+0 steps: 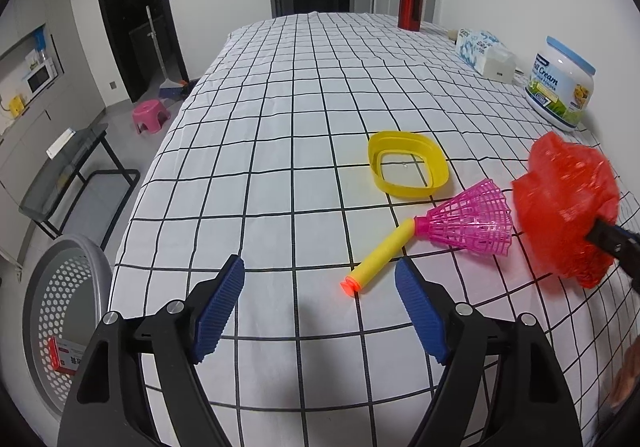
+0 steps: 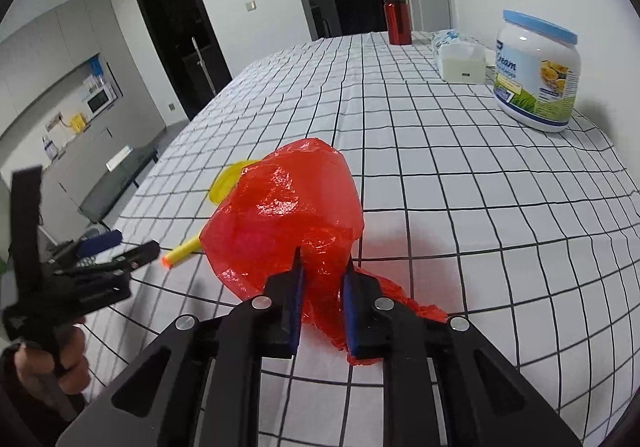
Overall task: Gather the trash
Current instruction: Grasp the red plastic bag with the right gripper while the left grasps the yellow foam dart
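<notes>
Domestic kitchen-dining room: microwave (image 1: 40, 81) in cabinet niche, broom (image 1: 168, 83) by dark doorway, pink plastic stool (image 1: 150, 118) on floor, checked tablecloth (image 1: 280, 127) over table, milk powder jar (image 1: 562, 85) near right edge

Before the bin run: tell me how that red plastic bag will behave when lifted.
The red plastic bag is thin and crinkled, so probably floppy and light, sagging below the right gripper pinching it. Its glossy film may slip between the pads. A loose tail trails on the checked tablecloth and could drag.
</notes>
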A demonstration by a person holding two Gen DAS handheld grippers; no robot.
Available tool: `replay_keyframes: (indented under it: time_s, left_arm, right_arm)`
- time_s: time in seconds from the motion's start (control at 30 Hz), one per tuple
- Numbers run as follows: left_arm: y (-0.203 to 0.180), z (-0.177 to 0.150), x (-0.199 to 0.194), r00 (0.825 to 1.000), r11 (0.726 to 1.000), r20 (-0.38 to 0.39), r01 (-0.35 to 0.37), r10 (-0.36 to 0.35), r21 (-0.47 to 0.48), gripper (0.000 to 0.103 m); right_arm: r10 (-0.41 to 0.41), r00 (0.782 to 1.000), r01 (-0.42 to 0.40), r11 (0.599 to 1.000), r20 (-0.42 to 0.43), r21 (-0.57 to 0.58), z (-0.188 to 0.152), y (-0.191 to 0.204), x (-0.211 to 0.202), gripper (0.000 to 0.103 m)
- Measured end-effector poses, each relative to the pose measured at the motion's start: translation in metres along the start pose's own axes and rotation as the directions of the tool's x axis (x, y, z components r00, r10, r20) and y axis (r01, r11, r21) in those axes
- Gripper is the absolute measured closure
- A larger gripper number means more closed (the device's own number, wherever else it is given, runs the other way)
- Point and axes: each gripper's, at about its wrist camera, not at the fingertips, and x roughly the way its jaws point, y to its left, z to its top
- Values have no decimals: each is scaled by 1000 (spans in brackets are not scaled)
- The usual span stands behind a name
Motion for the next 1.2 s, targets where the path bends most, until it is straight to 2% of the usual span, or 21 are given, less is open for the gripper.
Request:
replay_keyframes:
  time_s: [0.4,0.5,0.6,0.63,0.67,0.7,0.73,0.93,1.2]
  left_arm:
    - [-13,6,36,997,997,-56,49,-46,58,26]
    - [-18,7,44,995,996,-74,67,-62,66,33]
    - [-21,8,44,994,993,-65,94,-90,68,46]
    - [-23,8,43,994,993,-62,95,-90,73,57]
    - [-24,8,42,994,992,-60,101,-96,78,72]
    - [-27,8,40,992,990,-61,113,-108,85,79]
    - [-28,8,40,992,989,-63,116,-111,87,90]
    - [-24,1,26,992,991,-50,118,-115,67,90]
    - [8,-7,-24,996,996,33,84,-85,18,90]
  right_arm:
    - [18,1000,-20,995,24,101,-8,-13,-14,87]
    - [20,1000,-22,993,22,115,-11,-14,-14,87]
    - [21,1000,-23,992,18,123,-12,-15,-13,87]
    - [20,1000,-22,992,17,122,-13,-14,-13,87]
    - [20,1000,-22,992,17,123,-14,-14,-13,87]
    - [20,1000,-22,992,18,124,-15,-13,-15,87]
    - [20,1000,-22,992,18,126,-16,-13,-15,87]
    - [18,1000,-20,992,17,127,-20,-9,-20,87]
    - [36,999,-37,994,12,101,-25,17,-28,87]
